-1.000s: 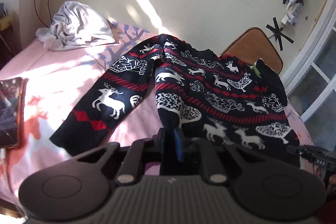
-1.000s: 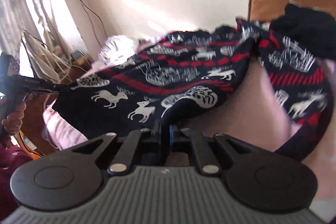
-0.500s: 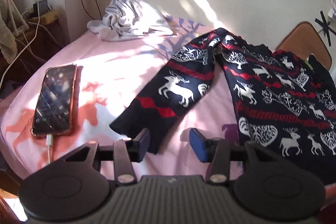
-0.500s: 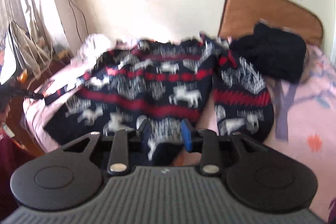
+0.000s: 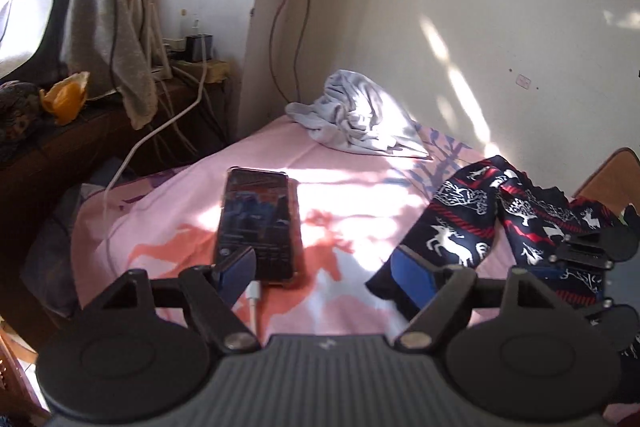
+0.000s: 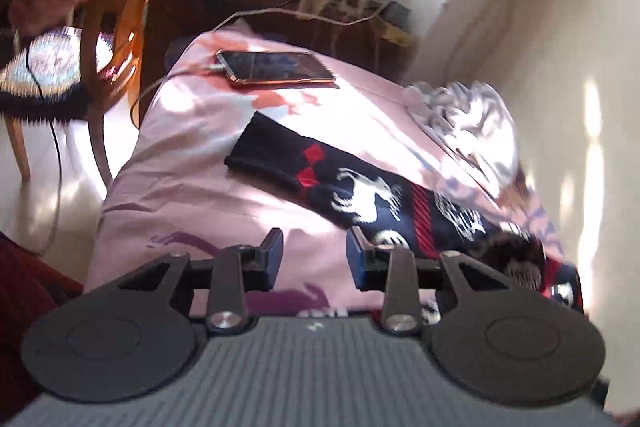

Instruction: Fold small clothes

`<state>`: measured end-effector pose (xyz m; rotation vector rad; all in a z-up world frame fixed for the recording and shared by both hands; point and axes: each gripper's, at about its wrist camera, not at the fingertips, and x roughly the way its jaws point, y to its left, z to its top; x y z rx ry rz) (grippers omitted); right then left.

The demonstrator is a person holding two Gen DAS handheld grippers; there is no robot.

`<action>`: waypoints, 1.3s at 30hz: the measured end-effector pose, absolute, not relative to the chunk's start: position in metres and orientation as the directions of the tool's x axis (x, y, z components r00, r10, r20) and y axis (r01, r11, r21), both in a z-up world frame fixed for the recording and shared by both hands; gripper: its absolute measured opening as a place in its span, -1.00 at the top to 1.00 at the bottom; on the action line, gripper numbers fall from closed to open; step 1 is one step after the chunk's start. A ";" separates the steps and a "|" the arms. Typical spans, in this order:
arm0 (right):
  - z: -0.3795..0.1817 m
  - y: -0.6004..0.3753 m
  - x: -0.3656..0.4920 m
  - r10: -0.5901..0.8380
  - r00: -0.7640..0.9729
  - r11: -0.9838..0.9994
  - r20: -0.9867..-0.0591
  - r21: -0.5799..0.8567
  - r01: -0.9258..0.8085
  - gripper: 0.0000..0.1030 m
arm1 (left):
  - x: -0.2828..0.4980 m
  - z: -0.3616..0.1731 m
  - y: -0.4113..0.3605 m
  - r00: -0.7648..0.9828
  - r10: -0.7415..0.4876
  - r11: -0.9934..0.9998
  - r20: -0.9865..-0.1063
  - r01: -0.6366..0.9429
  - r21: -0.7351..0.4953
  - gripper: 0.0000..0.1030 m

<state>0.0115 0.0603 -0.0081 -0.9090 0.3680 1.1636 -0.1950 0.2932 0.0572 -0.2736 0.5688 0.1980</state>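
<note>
The left gripper (image 5: 324, 273) hangs low over the near edge of the pink bedsheet (image 5: 192, 203), pointing across the bed toward the wall corner, its blue-padded fingers (image 5: 412, 277) spread wide and holding nothing. Between and just beyond them lies a phone (image 5: 258, 223) with a white cable (image 5: 253, 297) plugged into its near end. To the right, the dark reindeer sweater (image 5: 460, 227) lies on the sheet, one sleeve reaching toward the right finger but not gripped. A crumpled white garment (image 5: 356, 119) sits farther back against the wall.

The right gripper (image 6: 314, 259) is tilted, so the bed appears slanted in its view; its jaws are also released, parted over bare sheet (image 6: 224, 195). The sweater's sleeve (image 6: 320, 171) stretches flat just ahead and to the right of the right-hand finger, cuff pointing toward the phone (image 6: 276, 67). A wooden chair (image 6: 108, 27) stands beside the bed. This view is motion-blurred
</note>
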 end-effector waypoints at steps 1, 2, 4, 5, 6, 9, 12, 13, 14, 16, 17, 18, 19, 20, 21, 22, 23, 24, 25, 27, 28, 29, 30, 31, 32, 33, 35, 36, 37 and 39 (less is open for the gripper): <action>-0.015 0.075 0.014 0.611 0.406 0.064 -0.679 -0.469 -0.881 0.27 | -0.201 0.056 0.300 0.827 0.121 0.940 -0.549 -0.273 -0.204 -0.52; -0.022 0.086 0.016 0.600 0.413 0.028 -0.685 -0.498 -0.867 0.27 | -0.207 0.055 0.307 0.828 0.133 0.934 -0.544 -0.288 -0.210 -0.54; -0.024 0.102 0.019 0.631 0.408 -0.001 -0.660 -0.526 -0.850 0.28 | -0.213 0.050 0.321 0.828 0.152 0.919 -0.540 -0.319 -0.230 -0.54; -0.022 0.117 0.024 0.630 0.397 -0.003 -0.667 -0.513 -0.858 0.32 | -0.214 0.048 0.328 0.826 0.157 0.912 -0.541 -0.331 -0.241 -0.54; -0.019 0.127 0.028 0.627 0.376 0.010 -0.682 -0.476 -0.879 0.69 | -0.213 0.046 0.334 0.824 0.163 0.906 -0.543 -0.343 -0.249 -0.54; 0.006 0.145 0.049 0.675 0.414 0.176 -0.611 -0.412 -0.894 0.87 | -0.209 0.043 0.346 0.816 0.180 0.888 -0.550 -0.375 -0.265 -0.54; 0.071 0.128 0.091 0.734 0.486 0.403 -0.475 -0.270 -0.874 0.87 | -0.200 0.045 0.350 0.826 0.163 0.885 -0.540 -0.364 -0.289 -0.54; 0.097 0.115 0.106 0.739 0.531 0.482 -0.414 -0.226 -0.846 0.87 | -0.195 0.047 0.348 0.830 0.154 0.890 -0.536 -0.352 -0.290 -0.54; 0.122 0.096 0.121 0.734 0.580 0.552 -0.354 -0.187 -0.813 0.87 | -0.189 0.049 0.345 0.835 0.144 0.896 -0.532 -0.338 -0.288 -0.54; 0.169 0.046 0.146 0.682 0.694 0.688 -0.231 -0.123 -0.716 0.87 | -0.170 0.052 0.334 0.848 0.111 0.910 -0.519 -0.296 -0.289 -0.54; 0.187 0.017 0.156 0.635 0.752 0.750 -0.180 -0.093 -0.655 0.86 | -0.160 0.054 0.327 0.856 0.089 0.917 -0.509 -0.270 -0.294 -0.54; 0.201 -0.014 0.165 0.582 0.801 0.802 -0.144 -0.060 -0.594 0.86 | -0.149 0.057 0.319 0.866 0.062 0.923 -0.496 -0.239 -0.302 -0.54; 0.209 -0.046 0.172 0.521 0.844 0.849 -0.124 -0.024 -0.528 0.86 | -0.136 0.060 0.310 0.875 0.033 0.928 -0.483 -0.205 -0.309 -0.54; 0.212 -0.074 0.177 0.472 0.873 0.880 -0.121 0.004 -0.475 0.86 | -0.123 0.062 0.301 0.882 0.002 0.933 -0.471 -0.172 -0.318 -0.54; 0.210 -0.103 0.180 0.419 0.899 0.908 -0.125 0.033 -0.418 0.86 | -0.106 0.065 0.291 0.887 -0.029 0.936 -0.461 -0.137 -0.323 -0.54; 0.203 -0.133 0.179 0.369 0.919 0.930 -0.138 0.064 -0.363 0.86 | -0.089 0.067 0.280 0.889 -0.060 0.940 -0.455 -0.103 -0.325 -0.54; 0.190 -0.161 0.177 0.323 0.933 0.946 -0.160 0.095 -0.311 0.86 | -0.069 0.070 0.268 0.888 -0.093 0.943 -0.450 -0.067 -0.326 -0.54; 0.176 -0.185 0.176 0.289 0.939 0.955 -0.184 0.127 -0.269 0.86 | -0.048 0.071 0.256 0.885 -0.132 0.944 -0.446 -0.026 -0.330 -0.54; 0.161 -0.205 0.175 0.263 0.941 0.960 -0.213 0.158 -0.232 0.86 | -0.024 0.072 0.242 0.876 -0.179 0.940 -0.447 0.019 -0.341 -0.54; 0.123 -0.239 0.170 0.223 0.935 0.961 -0.277 0.224 -0.162 0.86 | 0.025 0.068 0.216 0.840 -0.282 0.920 -0.464 0.100 -0.379 -0.54; 0.106 -0.250 0.167 0.216 0.929 0.957 -0.301 0.254 -0.140 0.86 | 0.056 0.064 0.198 0.814 -0.323 0.910 -0.483 0.128 -0.393 -0.54; 0.089 -0.261 0.164 0.213 0.921 0.952 -0.325 0.282 -0.121 0.86 | 0.084 0.058 0.180 0.787 -0.353 0.905 -0.506 0.149 -0.399 -0.54; 0.072 -0.268 0.161 0.211 0.915 0.948 -0.345 0.302 -0.104 0.86 | 0.110 0.051 0.164 0.759 -0.379 0.899 -0.530 0.165 -0.406 -0.54; 0.061 -0.273 0.159 0.213 0.909 0.943 -0.357 0.317 -0.097 0.86 | 0.133 0.043 0.150 0.732 -0.402 0.890 -0.550 0.171 -0.422 -0.54; 0.053 -0.277 0.157 0.218 0.905 0.939 -0.364 0.331 -0.093 0.86 | 0.154 0.035 0.137 0.700 -0.431 0.877 -0.570 0.176 -0.447 -0.54; 0.048 -0.281 0.155 0.222 0.904 0.934 -0.367 0.344 -0.090 0.86 | 0.173 0.027 0.125 0.667 -0.462 0.863 -0.585 0.184 -0.471 -0.54; 0.043 -0.280 0.156 0.241 0.901 0.921 -0.360 0.379 -0.095 0.85 | 0.202 0.014 0.101 0.619 -0.486 0.860 -0.617 0.214 -0.463 -0.59; 0.043 -0.282 0.156 0.247 0.901 0.916 -0.357 0.390 -0.096 0.85 | 0.214 0.006 0.089 0.611 -0.454 0.882 -0.649 0.209 -0.422 -0.59; 0.045 -0.283 0.161 0.254 0.900 0.911 -0.355 0.400 -0.099 0.85 | 0.225 -0.003 0.081 0.599 -0.414 0.905 -0.686 0.185 -0.384 -0.53; 0.049 -0.284 0.162 0.265 0.900 0.907 -0.345 0.407 -0.111 0.85 | 0.234 -0.016 0.074 0.612 -0.374 0.923 -0.697 0.168 -0.347 -0.06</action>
